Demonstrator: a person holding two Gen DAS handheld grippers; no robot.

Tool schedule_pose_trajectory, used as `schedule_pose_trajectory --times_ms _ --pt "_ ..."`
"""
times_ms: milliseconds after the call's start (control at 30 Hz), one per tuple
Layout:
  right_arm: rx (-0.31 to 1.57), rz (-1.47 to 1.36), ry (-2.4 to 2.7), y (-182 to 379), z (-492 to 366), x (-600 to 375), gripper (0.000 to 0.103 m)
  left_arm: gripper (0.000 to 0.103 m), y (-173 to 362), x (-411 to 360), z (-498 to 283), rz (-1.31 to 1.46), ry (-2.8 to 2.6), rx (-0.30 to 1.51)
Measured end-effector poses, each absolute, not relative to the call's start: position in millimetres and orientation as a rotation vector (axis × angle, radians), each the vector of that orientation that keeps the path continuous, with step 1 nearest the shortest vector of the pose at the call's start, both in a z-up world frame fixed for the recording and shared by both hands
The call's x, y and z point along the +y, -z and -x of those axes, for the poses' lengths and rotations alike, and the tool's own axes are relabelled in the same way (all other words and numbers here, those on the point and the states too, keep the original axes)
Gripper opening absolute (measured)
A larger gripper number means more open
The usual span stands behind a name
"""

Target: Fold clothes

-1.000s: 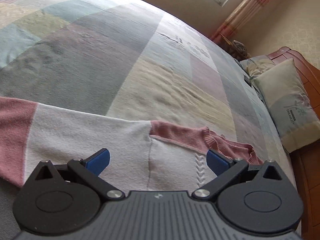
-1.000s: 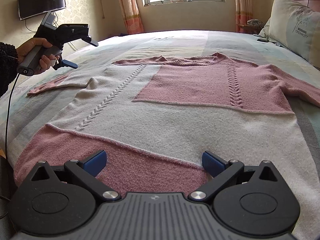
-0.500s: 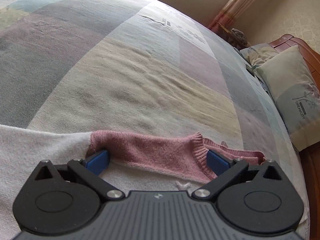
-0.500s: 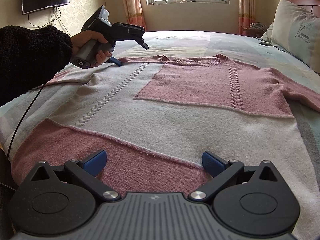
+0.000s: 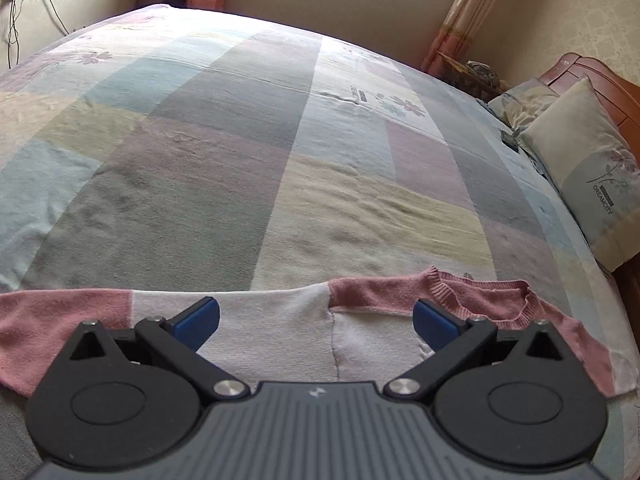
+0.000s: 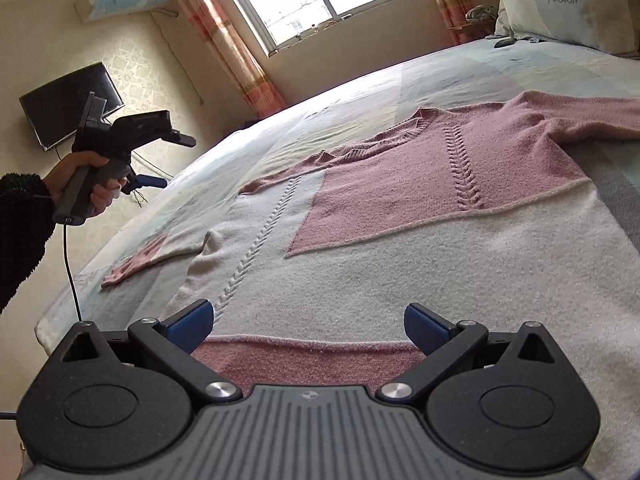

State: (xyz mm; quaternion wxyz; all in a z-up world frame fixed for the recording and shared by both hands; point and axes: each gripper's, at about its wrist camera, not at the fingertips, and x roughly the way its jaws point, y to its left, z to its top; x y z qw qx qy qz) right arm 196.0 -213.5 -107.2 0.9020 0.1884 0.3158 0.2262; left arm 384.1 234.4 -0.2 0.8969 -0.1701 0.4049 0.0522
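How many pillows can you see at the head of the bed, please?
2: a large cream pillow propped against the wooden headboard, and a smaller floral pillow just behind it. Others may be hidden beyond them.

daylit window (image 6: pixel 308 0) with striped curtains (image 6: pixel 224 36), wall tv (image 6: pixel 68 104), patchwork bed (image 5: pixel 240 160), pillow (image 5: pixel 592 176).

One sweater (image 6: pixel 400 240), two pillows (image 5: pixel 588 168), one wall television (image 6: pixel 68 108), two grippers (image 6: pixel 306 326).

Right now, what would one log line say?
sweater: flat on bed, unfolded | left gripper: open, over shoulder | right gripper: open, at hem
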Motion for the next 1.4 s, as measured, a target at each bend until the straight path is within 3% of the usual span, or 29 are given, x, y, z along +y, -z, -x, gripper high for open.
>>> schedule_pose_trajectory --times_ms 333,900,1400 --pt "0.677 -0.228 -0.499 114 -196 -179 0.103 0.102 94 360 -357 0.528 -0.325 0.814" --pt "0.646 -0.168 -0.487 121 -200 -170 0.103 0.102 88 415 -337 0.625 -0.438 0.664" --pt "0.658 -0.225 -0.500 119 -200 -178 0.103 0.102 76 404 -337 0.515 -0.433 0.766"
